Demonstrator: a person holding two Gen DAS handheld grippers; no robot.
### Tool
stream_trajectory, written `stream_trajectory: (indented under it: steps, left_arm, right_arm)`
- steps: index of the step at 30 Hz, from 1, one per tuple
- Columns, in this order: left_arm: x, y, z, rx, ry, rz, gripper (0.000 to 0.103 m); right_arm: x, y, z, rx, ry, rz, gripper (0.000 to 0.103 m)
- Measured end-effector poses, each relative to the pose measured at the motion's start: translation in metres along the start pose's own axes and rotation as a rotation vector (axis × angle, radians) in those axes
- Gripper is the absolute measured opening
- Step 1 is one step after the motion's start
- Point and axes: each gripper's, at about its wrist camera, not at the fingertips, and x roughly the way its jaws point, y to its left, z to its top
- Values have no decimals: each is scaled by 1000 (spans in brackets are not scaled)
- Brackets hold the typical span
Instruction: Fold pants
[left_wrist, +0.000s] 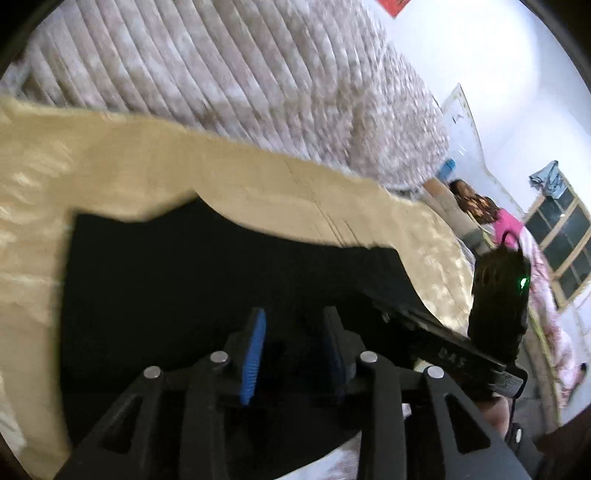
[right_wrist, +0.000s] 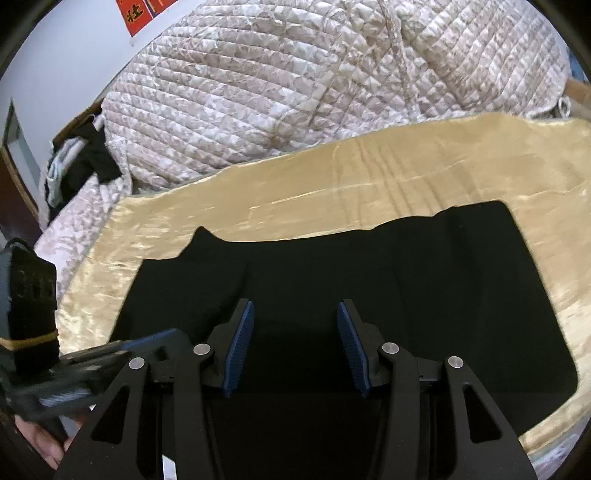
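Pants (left_wrist: 177, 280), black, lie flat on gold cloth (left_wrist: 110, 166); left gripper (left_wrist: 293, 325) hovers above, jaws narrowly parted, empty; right tool at 3 o'clock. Right view: pants (right_wrist: 369, 266) centred, right gripper (right_wrist: 295, 321) half-open, empty; quilt (right_wrist: 295, 92) at 12 o'clock.
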Motion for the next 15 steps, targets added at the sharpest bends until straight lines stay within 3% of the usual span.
stream_trajectory:
  steps: [5,8,11,15]
  left_arm:
    - [-29,52,11,-11,-60,241,36]
    - [-34,82,2,-78,-52,276,36]
    - [-30,95,-8,-115,-35,282,36]
    - [-20,87,-11,-63,-28,298,36]
  right_arm:
    - [15,10,-5,20,67,152,48]
    - [31,18,-10,23,138,205,48]
    - [35,24,-12,21,151,224,48]
    - [43,26,-12,73,178,301,48]
